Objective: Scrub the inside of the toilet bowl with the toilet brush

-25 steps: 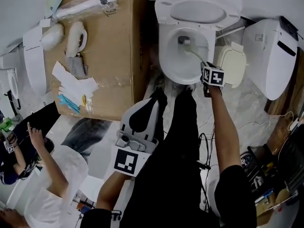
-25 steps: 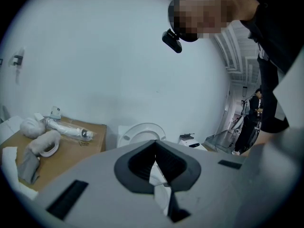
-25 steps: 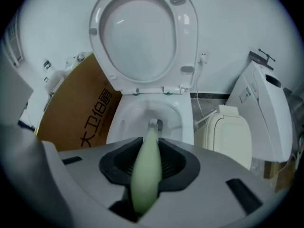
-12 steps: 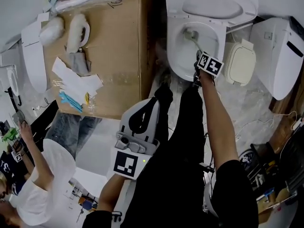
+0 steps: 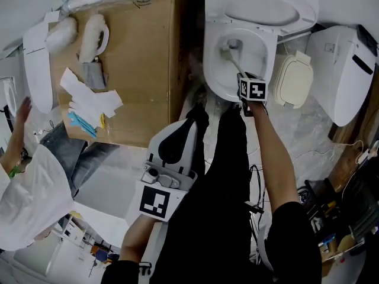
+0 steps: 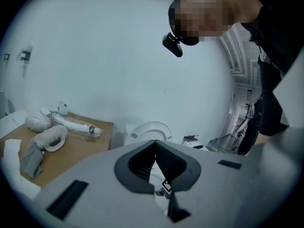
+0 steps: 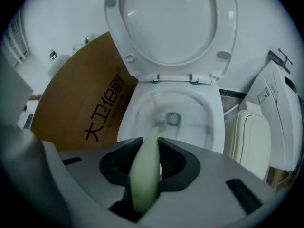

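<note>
The toilet bowl stood open, with a cardboard box close along its left rim. The fingers of the right gripper were clamped on the toilet brush, whose bristles were inside the bowl. The fingers of the left gripper were together, empty, well back.

Hidden from you
Your right gripper covers the toilet brush handle's rear end; its bristles in the toilet bowl are too small to read; a bystander at 8 o'clock is cut by the head view's edge
</note>
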